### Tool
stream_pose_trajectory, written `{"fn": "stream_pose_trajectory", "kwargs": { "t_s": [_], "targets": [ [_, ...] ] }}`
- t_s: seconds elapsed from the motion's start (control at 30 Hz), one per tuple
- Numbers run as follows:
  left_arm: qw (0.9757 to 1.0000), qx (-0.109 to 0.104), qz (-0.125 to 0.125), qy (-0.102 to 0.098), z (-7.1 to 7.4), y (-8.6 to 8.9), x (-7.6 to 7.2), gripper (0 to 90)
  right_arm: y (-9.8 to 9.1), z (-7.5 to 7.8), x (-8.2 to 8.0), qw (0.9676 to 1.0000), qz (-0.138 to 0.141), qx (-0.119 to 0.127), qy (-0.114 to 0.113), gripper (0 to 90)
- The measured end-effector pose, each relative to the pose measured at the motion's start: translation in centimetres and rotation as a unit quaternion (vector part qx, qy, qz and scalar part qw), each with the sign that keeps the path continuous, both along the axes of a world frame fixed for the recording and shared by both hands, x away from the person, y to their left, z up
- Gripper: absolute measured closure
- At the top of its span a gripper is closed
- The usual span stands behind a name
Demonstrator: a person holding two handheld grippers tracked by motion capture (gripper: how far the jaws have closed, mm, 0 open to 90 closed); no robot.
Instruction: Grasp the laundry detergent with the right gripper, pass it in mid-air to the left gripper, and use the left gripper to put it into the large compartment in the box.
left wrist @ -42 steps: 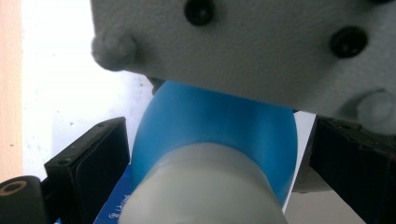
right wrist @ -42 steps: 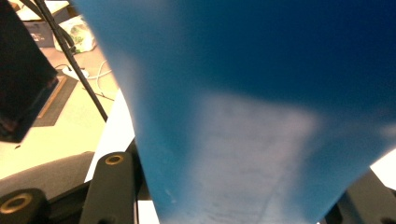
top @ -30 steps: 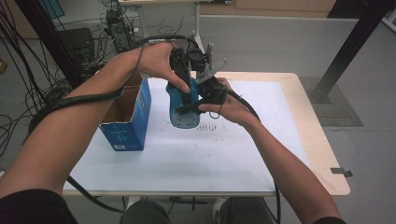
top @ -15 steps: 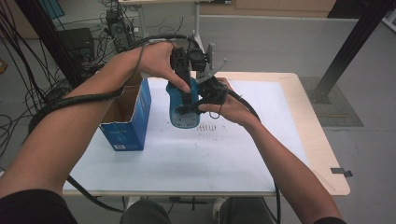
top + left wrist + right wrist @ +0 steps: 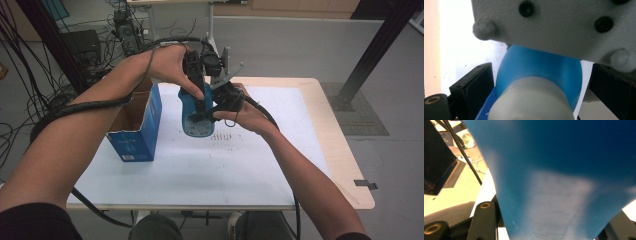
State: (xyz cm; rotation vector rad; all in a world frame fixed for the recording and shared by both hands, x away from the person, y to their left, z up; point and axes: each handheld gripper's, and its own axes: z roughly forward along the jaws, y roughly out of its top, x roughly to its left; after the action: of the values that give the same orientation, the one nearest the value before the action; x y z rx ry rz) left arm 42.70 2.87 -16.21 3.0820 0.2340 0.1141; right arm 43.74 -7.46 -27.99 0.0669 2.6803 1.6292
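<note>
The blue bottle [image 5: 197, 117] looked like smooth plastic with a soft sheen, its pale cap [image 5: 531, 100] matt. The left hand-held gripper [image 5: 200, 100] had black, matt plastic jaws, and the grey plate [image 5: 554, 27] looked finely grainy, with dark screws. The box [image 5: 135, 125] was printed blue cardboard, raw brown inside. The surface [image 5: 330, 145] showed pale wood under a white, matt, scuffed sheet [image 5: 200, 170].

Black fingers [image 5: 474, 85], black sleeves [image 5: 35, 222]

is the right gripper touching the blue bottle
Touching. In the right gripper view the blue bottle sits pinned between the right gripper jaws.
</note>
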Motion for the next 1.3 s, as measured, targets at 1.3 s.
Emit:
{"fn": "stream_pose_trajectory", "kwargs": {
  "t_s": [1.3],
  "targets": [
    [0.9993, 0.017, -0.027, -0.019, 0.19, -0.44, -0.25, 34.7, -0.28, 0.38, -0.43, 0.9999, 0.001, 0.0, -0.016, 44.0]
  ]
}}
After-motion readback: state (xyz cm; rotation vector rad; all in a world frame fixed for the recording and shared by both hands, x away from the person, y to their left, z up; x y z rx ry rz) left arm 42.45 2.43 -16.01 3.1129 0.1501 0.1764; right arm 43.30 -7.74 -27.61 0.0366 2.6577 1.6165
